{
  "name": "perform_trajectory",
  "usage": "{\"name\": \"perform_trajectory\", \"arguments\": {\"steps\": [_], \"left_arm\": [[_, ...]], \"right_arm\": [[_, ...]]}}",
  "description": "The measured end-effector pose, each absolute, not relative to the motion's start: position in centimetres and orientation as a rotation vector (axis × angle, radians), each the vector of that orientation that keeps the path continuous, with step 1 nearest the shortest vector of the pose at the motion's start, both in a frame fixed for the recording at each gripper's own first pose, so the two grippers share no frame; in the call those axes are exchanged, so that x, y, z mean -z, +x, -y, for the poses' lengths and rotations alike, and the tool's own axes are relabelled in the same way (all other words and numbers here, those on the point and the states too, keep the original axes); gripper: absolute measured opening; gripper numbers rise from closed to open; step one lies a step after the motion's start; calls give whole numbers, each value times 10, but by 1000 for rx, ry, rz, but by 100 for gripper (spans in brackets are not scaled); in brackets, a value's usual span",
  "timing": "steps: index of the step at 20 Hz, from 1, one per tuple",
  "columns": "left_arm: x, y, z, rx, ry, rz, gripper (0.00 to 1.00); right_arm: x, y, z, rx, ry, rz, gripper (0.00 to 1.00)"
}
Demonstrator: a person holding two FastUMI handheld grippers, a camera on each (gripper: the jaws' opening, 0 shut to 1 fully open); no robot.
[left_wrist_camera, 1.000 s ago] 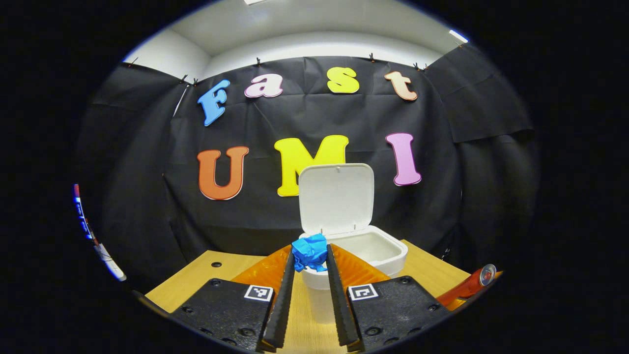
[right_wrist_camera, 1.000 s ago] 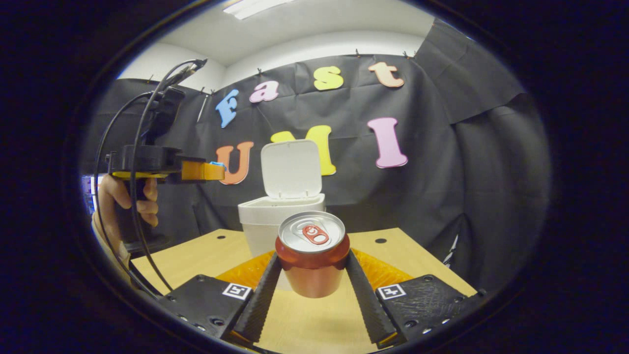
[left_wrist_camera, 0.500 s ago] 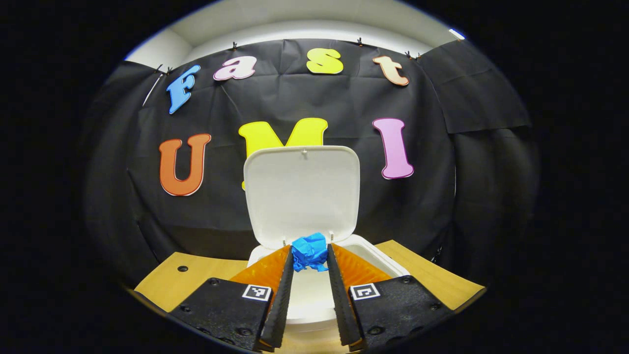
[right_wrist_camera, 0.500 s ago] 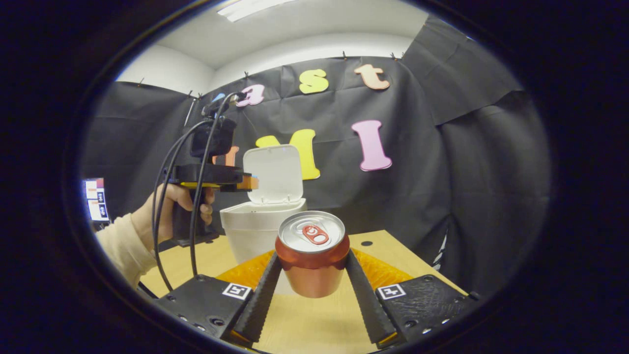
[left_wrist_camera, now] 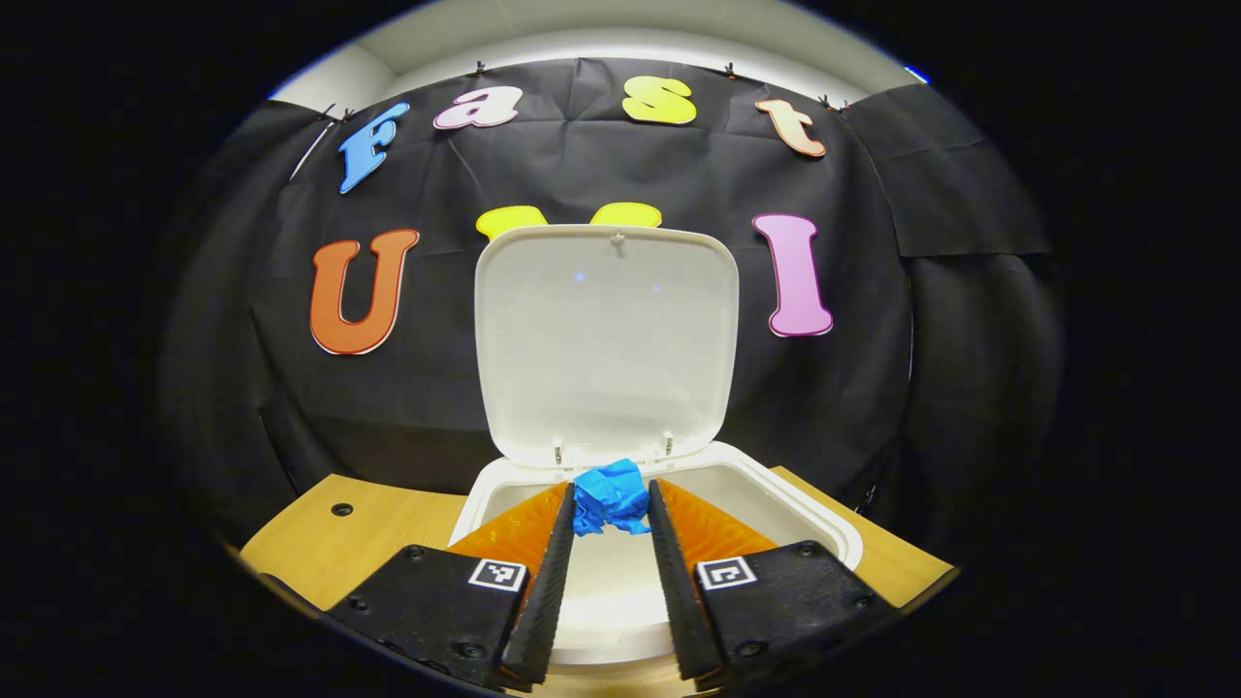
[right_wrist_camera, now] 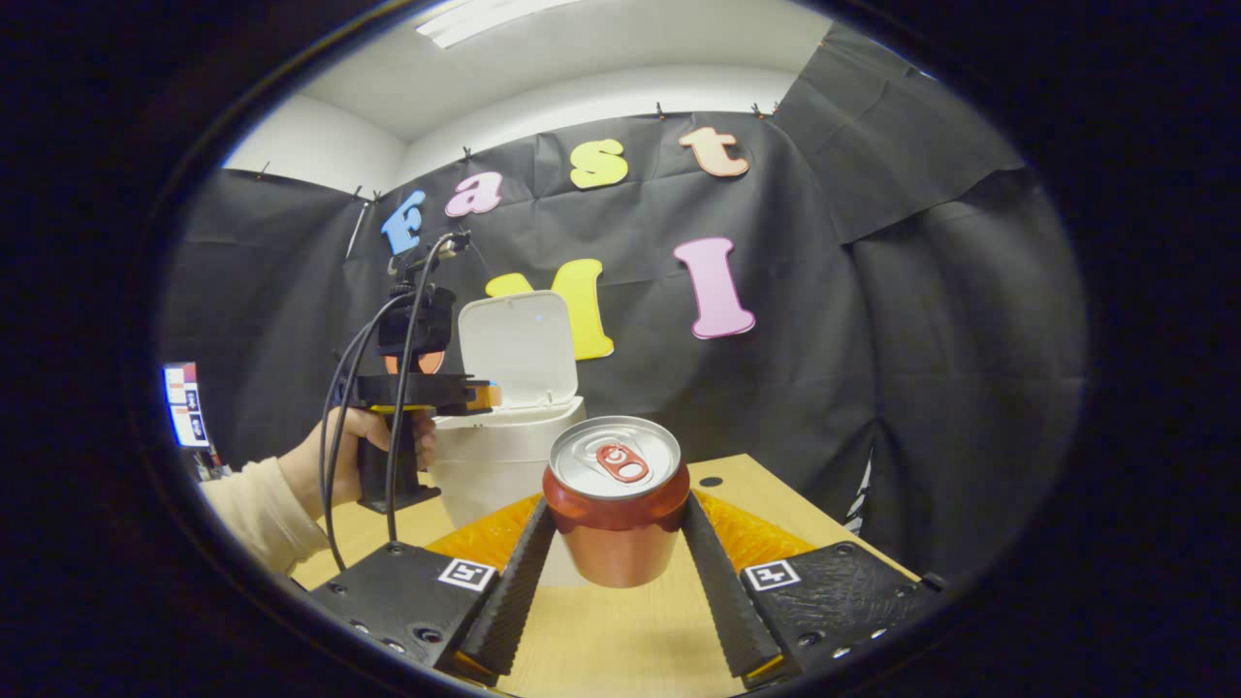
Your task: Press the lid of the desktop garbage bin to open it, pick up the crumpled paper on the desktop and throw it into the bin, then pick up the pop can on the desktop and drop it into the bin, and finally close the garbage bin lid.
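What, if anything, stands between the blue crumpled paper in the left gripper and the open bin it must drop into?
Nothing visible does. The left gripper is shut on the crumpled paper over the mouth of the bin, whose lid stands upright behind it. The right gripper holds the pop can off to the side.

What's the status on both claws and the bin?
Left claw shut on blue paper, over open bin. Right claw shut on can. Lid up; nothing blocking.

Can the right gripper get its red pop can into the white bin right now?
Probably not yet: the left gripper, holding the blue crumpled paper, sits over the white bin opening; lid is up.
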State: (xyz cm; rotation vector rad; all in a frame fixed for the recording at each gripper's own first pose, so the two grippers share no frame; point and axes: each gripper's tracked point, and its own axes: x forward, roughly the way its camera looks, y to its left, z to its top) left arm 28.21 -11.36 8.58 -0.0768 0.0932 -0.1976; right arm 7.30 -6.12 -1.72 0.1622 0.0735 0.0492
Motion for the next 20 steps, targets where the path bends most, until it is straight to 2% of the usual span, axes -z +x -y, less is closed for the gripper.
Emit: {"name": "perform_trajectory", "arguments": {"steps": [3, 10, 16, 20], "left_arm": [[-79, 275, 113, 195, -102, -126, 95], [-84, 223, 80, 151, -126, -50, 97], [-68, 161, 25, 42, -77, 34, 96], [-53, 126, -5, -29, -69, 32, 96]], "right_arm": [[20, 72, 60, -54, 163, -80, 79], [26, 77, 52, -38, 135, -91, 79], [26, 75, 40, -35, 88, -78, 78], [29, 73, 37, -32, 65, -75, 78]]}}
